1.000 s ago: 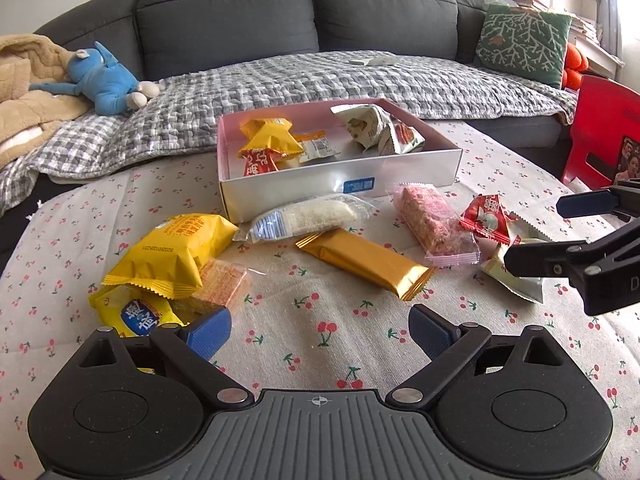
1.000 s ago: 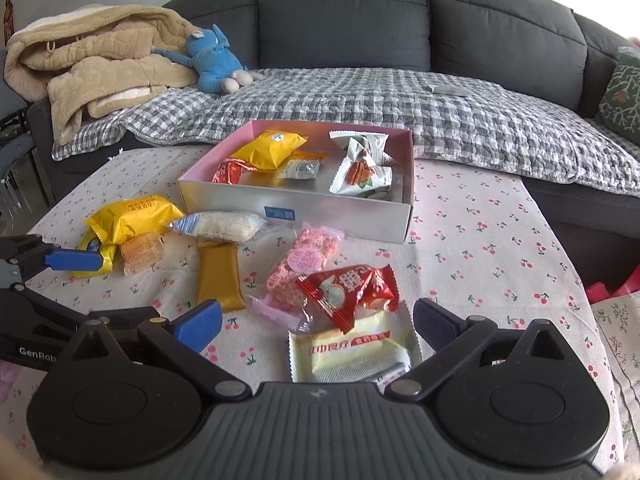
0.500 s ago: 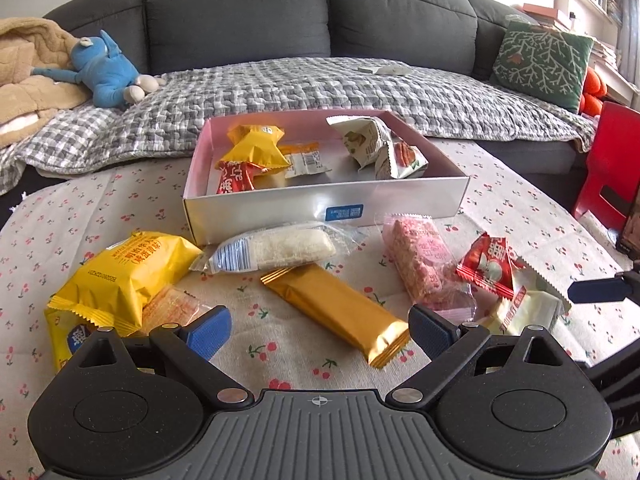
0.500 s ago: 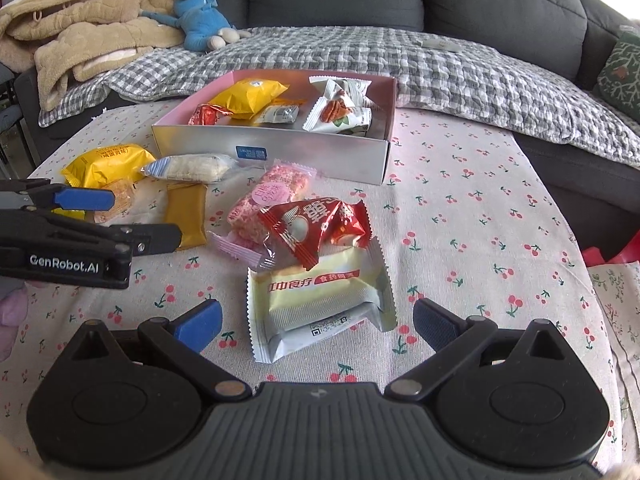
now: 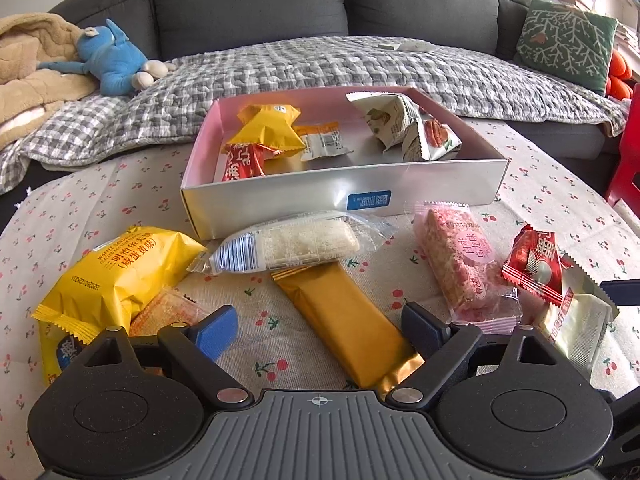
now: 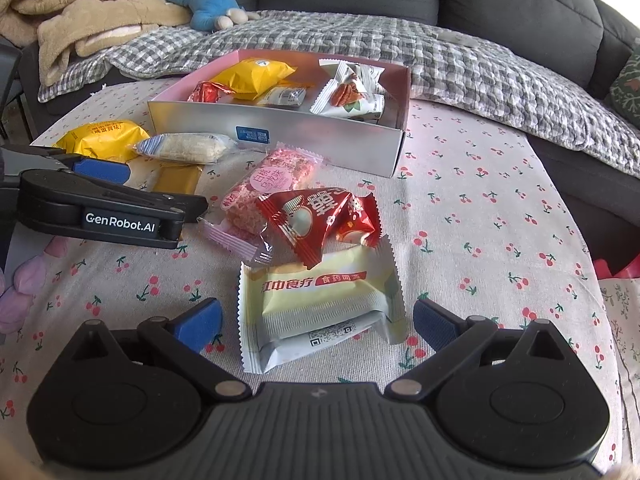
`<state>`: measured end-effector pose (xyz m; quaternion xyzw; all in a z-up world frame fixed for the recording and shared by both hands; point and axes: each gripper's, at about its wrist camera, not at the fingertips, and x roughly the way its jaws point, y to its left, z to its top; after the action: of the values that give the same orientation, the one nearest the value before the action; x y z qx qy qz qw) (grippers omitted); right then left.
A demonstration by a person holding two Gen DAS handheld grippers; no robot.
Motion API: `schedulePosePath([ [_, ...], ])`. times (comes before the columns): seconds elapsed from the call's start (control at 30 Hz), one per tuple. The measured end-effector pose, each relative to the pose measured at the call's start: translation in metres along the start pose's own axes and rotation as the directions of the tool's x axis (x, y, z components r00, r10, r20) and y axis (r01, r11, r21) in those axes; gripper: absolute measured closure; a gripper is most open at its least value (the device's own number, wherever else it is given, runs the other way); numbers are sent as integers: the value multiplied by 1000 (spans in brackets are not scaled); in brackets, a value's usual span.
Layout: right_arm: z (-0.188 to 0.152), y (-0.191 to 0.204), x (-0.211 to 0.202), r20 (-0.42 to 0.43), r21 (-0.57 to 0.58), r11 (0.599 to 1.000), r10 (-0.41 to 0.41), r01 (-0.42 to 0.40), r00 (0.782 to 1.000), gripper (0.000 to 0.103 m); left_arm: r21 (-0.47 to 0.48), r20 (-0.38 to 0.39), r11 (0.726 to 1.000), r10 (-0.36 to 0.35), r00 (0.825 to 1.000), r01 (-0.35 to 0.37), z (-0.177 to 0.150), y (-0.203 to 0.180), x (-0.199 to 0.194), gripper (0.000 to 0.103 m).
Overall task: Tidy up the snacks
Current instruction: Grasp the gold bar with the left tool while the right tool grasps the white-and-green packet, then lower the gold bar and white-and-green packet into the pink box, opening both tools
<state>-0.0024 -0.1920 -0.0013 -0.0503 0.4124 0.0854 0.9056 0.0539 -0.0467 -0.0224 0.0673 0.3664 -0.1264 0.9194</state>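
A gold bar (image 5: 344,316) lies on the cherry-print cloth between the fingers of my left gripper (image 5: 320,326). Its jaws are closing, and the pads stand clear of the bar. My right gripper (image 6: 316,320) is open around a pale yellow packet (image 6: 324,300), which a red packet (image 6: 316,220) overlaps. A pink bar (image 5: 460,264), a white rice bar (image 5: 296,246), a yellow packet (image 5: 120,272) and an orange cracker (image 5: 168,312) lie in front of the pink box (image 5: 280,196). The box holds several snacks. The left gripper (image 6: 156,186) also shows in the right wrist view.
Behind the table stands a dark sofa with a checked blanket (image 5: 320,64), a blue plush toy (image 5: 116,60) and a green cushion (image 5: 568,44). A red chair (image 5: 628,152) is at the table's right edge. A beige blanket (image 6: 80,4) is heaped at the left.
My left gripper has come forward and down over the gold bar, and its jaws have narrowed. My right gripper has sunk over the pale yellow packet, which now lies between its fingers.
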Motion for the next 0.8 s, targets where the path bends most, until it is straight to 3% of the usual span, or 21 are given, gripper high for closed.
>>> schedulePosePath([
  [0.3, 2, -7, 4, 1, 11, 999, 36, -36, 999, 4, 15, -30, 999, -35, 999, 35, -2, 3, -12, 54],
  [0.5, 5, -4, 2, 11, -14, 998, 63, -62, 998, 22, 42, -18, 998, -34, 999, 35, -7, 5, -19, 71],
  [0.8, 9, -3, -1, 23, -10, 998, 67, -67, 997, 39, 3, -30, 999, -44, 999, 44, -9, 13, -24, 76],
])
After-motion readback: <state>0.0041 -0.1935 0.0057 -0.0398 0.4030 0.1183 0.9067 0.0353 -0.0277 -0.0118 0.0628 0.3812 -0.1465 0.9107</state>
